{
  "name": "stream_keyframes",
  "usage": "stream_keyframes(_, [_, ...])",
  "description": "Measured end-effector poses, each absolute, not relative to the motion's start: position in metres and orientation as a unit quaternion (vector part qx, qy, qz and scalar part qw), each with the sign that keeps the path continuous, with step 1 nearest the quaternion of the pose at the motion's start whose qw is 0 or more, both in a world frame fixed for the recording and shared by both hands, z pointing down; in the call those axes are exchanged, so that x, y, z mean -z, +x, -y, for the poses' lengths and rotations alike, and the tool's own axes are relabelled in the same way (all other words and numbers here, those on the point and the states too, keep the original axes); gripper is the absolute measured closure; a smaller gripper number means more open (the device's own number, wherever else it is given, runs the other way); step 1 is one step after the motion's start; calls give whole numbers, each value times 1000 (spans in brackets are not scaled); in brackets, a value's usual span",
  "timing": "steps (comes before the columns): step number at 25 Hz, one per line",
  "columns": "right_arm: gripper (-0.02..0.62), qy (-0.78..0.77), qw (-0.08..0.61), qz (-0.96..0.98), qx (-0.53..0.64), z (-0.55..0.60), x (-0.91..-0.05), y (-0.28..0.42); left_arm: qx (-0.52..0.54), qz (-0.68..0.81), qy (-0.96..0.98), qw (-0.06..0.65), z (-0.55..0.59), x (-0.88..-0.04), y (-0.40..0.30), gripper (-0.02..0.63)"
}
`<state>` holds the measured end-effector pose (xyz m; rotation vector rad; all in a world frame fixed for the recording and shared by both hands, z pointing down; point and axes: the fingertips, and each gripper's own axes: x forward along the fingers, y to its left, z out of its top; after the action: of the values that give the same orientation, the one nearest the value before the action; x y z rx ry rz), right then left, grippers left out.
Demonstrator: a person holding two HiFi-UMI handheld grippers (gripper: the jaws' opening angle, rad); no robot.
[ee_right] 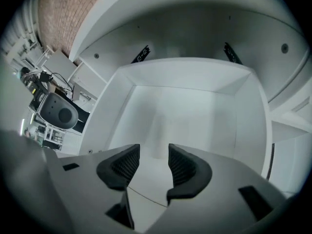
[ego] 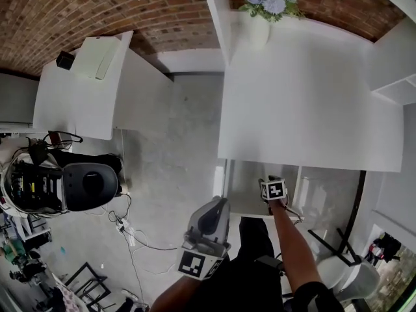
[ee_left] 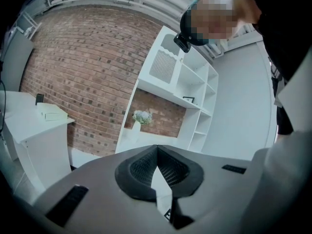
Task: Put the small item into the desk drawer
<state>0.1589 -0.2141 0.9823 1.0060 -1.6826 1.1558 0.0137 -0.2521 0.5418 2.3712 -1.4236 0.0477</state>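
Observation:
The white desk (ego: 305, 96) has its drawer (ego: 248, 188) pulled out below the front edge. My right gripper (ego: 273, 181) reaches into it. In the right gripper view the right gripper (ee_right: 153, 152) is open over the drawer's pale floor (ee_right: 180, 113), with nothing between its pads. The small item does not show clearly in any view. My left gripper (ego: 216, 207) is held low near the person's body. In its own view the left gripper (ee_left: 157, 150) is shut, the jaw tips meeting on nothing, aimed at the shelves and brick wall.
A vase of flowers (ego: 263, 5) stands at the desk's far edge. A second white desk (ego: 78, 103) at the left carries a pale box (ego: 97, 57). A dark office chair (ego: 91, 186) and floor cables (ego: 130, 229) lie at the left. A white seat (ego: 344, 275) is at the lower right.

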Motion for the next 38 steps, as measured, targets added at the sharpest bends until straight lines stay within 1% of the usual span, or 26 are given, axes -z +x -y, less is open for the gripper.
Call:
stream_keyframes(4, [401, 420, 396, 673, -462, 221, -945, 159, -3, 503, 845, 180, 247, -518, 5, 583])
stream_keyframes(8, [430, 433, 376, 685, -450, 219, -901, 156, 9, 496, 851, 172, 231, -496, -5, 583])
stream_keyframes(10, [453, 442, 360, 694, -439, 210, -877, 158, 18, 493, 854, 167, 214, -485, -3, 583])
stream_keyframes(15, [539, 469, 312, 719, -407, 197, -806, 153, 26, 482, 864, 145, 187, -460, -12, 583])
stream_keyframes(18, [562, 483, 282, 737, -380, 197, -758, 146, 34, 479, 866, 136, 181, -447, -21, 583])
stream_keyframes(23, [578, 505, 227, 759, -342, 185, -695, 141, 43, 478, 868, 125, 162, -431, -33, 583])
stream_keyframes(27, [580, 521, 183, 773, -311, 166, -648, 151, 50, 480, 867, 120, 138, -428, -27, 583])
stream_keyframes(30, [580, 537, 154, 781, -281, 163, -607, 146, 56, 481, 867, 122, 134, -424, -38, 583])
stream_keyframes(38, [580, 580, 90, 793, -165, 145, -504, 140, 54, 464, 877, 111, 128, -419, -38, 583])
